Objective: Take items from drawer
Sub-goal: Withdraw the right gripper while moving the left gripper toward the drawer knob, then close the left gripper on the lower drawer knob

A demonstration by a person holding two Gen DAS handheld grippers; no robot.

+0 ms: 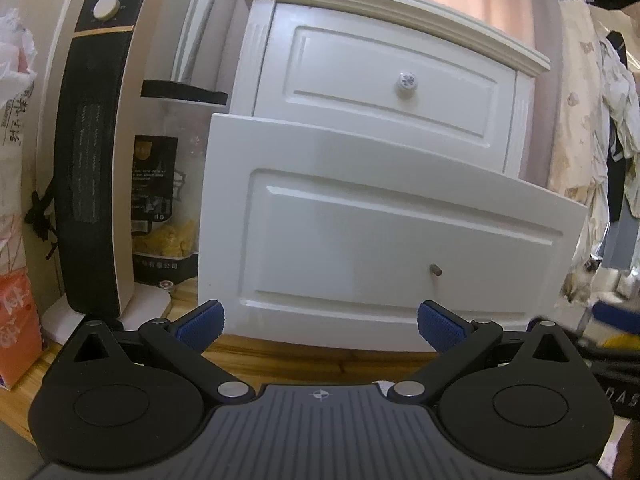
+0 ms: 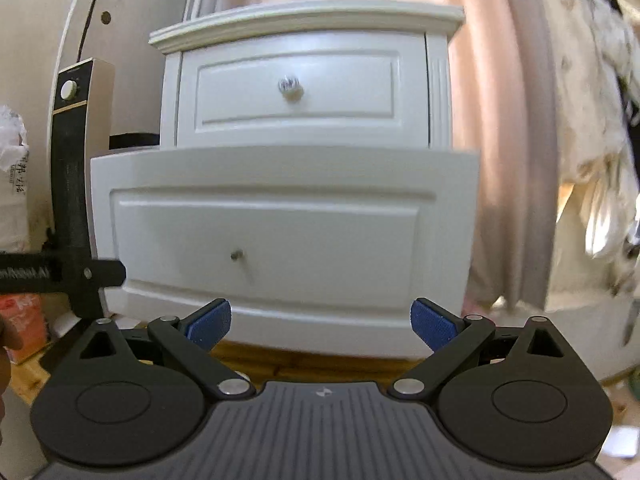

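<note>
Our left gripper (image 1: 320,322) and right gripper (image 2: 320,322) both hang low over the wood floor (image 1: 312,354), fingers spread wide and holding nothing. Just ahead, the lower drawer (image 1: 372,236) stands pulled out from the white nightstand (image 1: 384,12); its inside is hidden from us. The upper drawer (image 1: 396,80) is closed. A tower heater (image 1: 96,152) stands left of the nightstand.

Both wrist cams sit low near the floor, facing the white nightstand (image 1: 384,92) (image 2: 304,92) close up. Left views it from its left, angled; right nearly head-on. Shared: pulled-out lower drawer (image 1: 384,232) (image 2: 280,232), heater (image 1: 96,152) (image 2: 74,160) at frame left.
</note>
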